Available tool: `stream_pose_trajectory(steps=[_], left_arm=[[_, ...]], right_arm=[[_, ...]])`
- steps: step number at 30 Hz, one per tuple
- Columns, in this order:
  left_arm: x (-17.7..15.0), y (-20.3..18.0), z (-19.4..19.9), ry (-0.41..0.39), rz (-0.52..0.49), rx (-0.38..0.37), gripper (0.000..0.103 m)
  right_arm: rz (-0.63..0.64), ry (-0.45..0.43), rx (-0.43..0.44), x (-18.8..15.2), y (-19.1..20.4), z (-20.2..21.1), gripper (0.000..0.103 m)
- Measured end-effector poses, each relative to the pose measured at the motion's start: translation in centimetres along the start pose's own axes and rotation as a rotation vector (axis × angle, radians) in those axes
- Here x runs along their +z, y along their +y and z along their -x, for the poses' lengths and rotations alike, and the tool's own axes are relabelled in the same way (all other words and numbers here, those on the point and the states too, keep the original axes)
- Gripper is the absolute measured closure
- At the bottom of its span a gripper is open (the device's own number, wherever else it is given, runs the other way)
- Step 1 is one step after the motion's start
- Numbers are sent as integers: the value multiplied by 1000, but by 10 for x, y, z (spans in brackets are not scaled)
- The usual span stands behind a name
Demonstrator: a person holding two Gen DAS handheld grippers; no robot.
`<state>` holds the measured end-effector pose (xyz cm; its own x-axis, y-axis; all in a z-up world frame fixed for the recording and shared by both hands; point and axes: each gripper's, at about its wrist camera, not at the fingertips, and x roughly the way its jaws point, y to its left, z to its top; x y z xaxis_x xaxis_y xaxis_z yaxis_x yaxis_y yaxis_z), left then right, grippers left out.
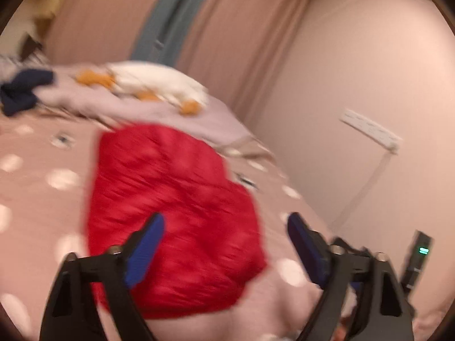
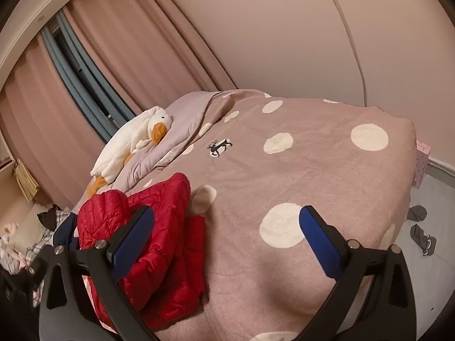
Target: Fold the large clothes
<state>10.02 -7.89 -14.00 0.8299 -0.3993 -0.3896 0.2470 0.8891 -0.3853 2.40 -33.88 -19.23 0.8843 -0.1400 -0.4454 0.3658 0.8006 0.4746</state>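
Note:
A red quilted jacket point(image 1: 170, 199) lies folded into a compact bundle on the pink dotted bedspread point(image 1: 34, 199). My left gripper point(image 1: 224, 218) hovers just above the jacket's near end, its blue pads wide apart with nothing between them; this view is motion-blurred. In the right wrist view the same jacket point(image 2: 159, 227) sits at the lower left of the bedspread point(image 2: 312, 170). The right gripper point(image 2: 226, 211) is open over bare bedspread beside the jacket, whose edge lies behind its left finger.
A white goose plush point(image 2: 133, 139) rests on a grey quilt near the curtains. Dark and checked clothes point(image 2: 17, 250) pile at the bed's left. Socks point(image 2: 421, 236) lie on the floor right of the bed. A power strip point(image 1: 369, 130) hangs on the wall.

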Motion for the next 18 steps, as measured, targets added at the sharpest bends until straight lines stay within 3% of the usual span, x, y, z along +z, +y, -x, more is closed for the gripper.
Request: stream_pose_trajectory(steps=[4, 5, 7, 9, 12, 14, 18], left_arm=[[9, 14, 4, -39, -25, 195, 59], [11, 23, 8, -38, -10, 222, 70], [18, 48, 13, -43, 39, 246, 83], [22, 58, 12, -59, 45, 299, 86], [36, 80, 15, -108, 31, 458, 92], [54, 107, 11, -121, 92, 472, 93], [77, 142, -9, -112, 123, 531, 93]], right_arm=[[36, -3, 35, -1, 17, 2, 1], [46, -4, 47, -2, 23, 2, 1], [69, -5, 71, -2, 36, 2, 1], [93, -4, 92, -2, 53, -1, 1], [116, 28, 182, 1, 85, -12, 5], [154, 30, 261, 5, 114, -19, 36], [214, 33, 340, 10, 176, -50, 43]])
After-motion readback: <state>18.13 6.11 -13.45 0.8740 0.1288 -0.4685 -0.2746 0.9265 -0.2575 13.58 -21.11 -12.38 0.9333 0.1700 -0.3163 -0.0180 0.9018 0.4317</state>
